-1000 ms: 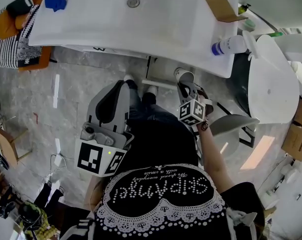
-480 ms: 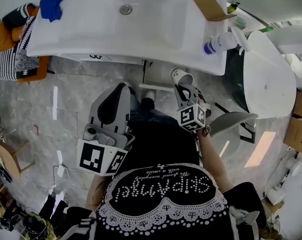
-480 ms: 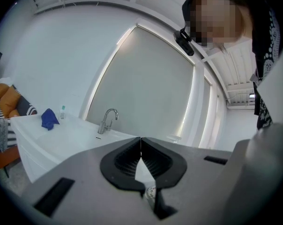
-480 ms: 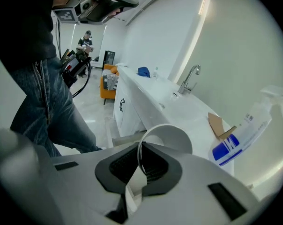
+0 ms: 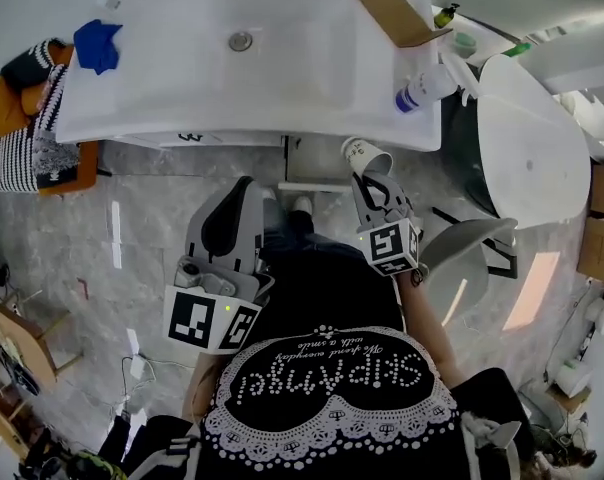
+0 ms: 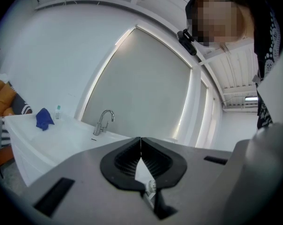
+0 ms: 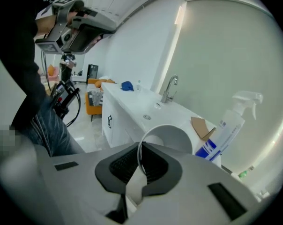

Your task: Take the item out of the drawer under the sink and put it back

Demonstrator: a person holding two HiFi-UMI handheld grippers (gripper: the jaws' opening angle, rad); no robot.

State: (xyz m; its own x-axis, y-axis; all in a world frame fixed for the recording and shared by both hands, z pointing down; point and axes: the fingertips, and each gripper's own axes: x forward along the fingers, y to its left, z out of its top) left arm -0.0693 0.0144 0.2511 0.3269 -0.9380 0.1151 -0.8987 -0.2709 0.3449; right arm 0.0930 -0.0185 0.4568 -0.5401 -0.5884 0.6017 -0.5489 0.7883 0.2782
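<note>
A white paper cup (image 5: 365, 155) hangs tilted in front of the sink counter (image 5: 182, 108), its mouth towards the counter. My right gripper (image 5: 371, 177) is shut on the cup's rim; in the right gripper view the thin rim (image 7: 142, 150) runs between the closed pads and the cup (image 7: 172, 137) sticks out beyond them. A white drawer (image 5: 317, 185) stands pulled out under the counter's front edge, just left of the cup. My left gripper (image 5: 240, 190) is held close to the person's lap, shut with nothing in it (image 6: 140, 140).
On the counter lie a spray bottle (image 5: 422, 86), a piece of cardboard (image 5: 387, 8) and a blue cloth (image 5: 95, 43); the basin drain (image 5: 241, 40) is in the middle. A white rounded fixture (image 5: 527, 148) stands right, an orange seat with a striped cushion (image 5: 22, 118) left.
My right gripper has risen with the cup and rolled, so the cup now sits higher against the counter front. The left gripper has stayed where it was.
</note>
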